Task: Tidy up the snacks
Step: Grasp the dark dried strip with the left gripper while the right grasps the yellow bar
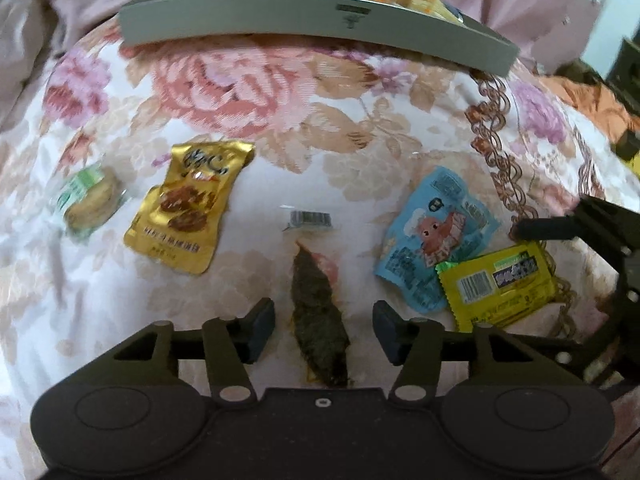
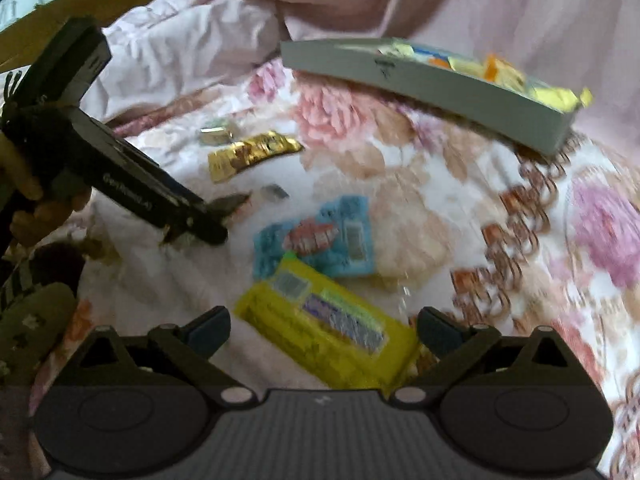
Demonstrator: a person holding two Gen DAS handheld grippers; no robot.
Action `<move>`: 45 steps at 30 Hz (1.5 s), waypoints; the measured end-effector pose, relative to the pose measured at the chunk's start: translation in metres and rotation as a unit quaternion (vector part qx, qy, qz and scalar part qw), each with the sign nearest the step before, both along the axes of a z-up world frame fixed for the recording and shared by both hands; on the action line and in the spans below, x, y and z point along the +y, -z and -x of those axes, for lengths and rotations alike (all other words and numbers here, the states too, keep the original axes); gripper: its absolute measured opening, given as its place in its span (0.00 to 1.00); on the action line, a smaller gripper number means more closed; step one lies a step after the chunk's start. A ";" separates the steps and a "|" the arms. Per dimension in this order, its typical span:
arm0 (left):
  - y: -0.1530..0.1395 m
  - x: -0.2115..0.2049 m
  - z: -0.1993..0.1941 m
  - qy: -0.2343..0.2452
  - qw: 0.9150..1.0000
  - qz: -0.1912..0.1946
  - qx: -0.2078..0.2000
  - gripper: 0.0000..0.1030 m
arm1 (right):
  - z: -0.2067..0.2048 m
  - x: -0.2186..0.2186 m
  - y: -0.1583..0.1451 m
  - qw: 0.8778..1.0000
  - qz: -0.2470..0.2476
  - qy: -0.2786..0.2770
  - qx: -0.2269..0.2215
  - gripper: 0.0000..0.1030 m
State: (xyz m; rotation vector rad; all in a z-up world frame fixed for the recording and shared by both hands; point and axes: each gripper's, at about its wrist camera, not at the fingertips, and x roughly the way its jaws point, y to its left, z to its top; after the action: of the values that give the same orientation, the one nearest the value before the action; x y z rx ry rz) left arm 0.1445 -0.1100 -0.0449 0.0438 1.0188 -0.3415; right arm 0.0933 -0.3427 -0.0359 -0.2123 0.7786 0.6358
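Both views are dim with soft indoor light and a warm pinkish cast; no hard shadows. Strong fisheye on both: the grey tray (image 1: 320, 14) bows into an arc, corners go black. The left view is mostly sharp at centre and soft toward the edges, with a blown-out bright patch top right. The right view has heavy motion blur, worst on the yellow pack (image 2: 328, 336) and the bedspread (image 2: 540, 220) pattern on the right. Mild glare on the gold pack (image 1: 188, 208) foil.

Yellow packet (image 2: 326, 344) overlapping blue packet (image 2: 320, 238), seemingly dark seaweed strip (image 1: 318, 312) nearby
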 end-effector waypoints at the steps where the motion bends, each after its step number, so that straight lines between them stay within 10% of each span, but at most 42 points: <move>1: 0.001 -0.004 -0.001 0.006 1.000 -0.009 -0.005 0.57 | -0.004 0.002 0.003 1.000 -0.002 -0.005 -0.002 0.98; 10: -0.001 -0.003 0.005 0.028 0.999 -0.033 -0.019 0.48 | -0.008 0.009 0.018 0.999 -0.001 -0.018 0.032 0.95; 18: -0.002 0.023 0.024 0.017 0.999 -0.015 -0.027 0.47 | 0.009 0.031 0.007 0.997 -0.008 0.040 0.061 0.56; 28: 0.004 0.027 0.018 0.024 0.999 -0.001 -0.033 0.50 | 0.003 0.047 0.013 0.995 -0.049 0.069 0.055 0.72; 45: 0.000 0.031 0.035 0.008 0.998 -0.001 -0.057 0.45 | 0.042 0.099 0.004 0.991 0.071 0.085 -0.074 0.49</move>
State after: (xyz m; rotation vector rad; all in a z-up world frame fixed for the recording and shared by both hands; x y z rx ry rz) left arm 0.1094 -0.0789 -0.0453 0.0732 0.9060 -0.3488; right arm 0.0514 -0.2441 -0.0396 -0.3173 0.6902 0.3986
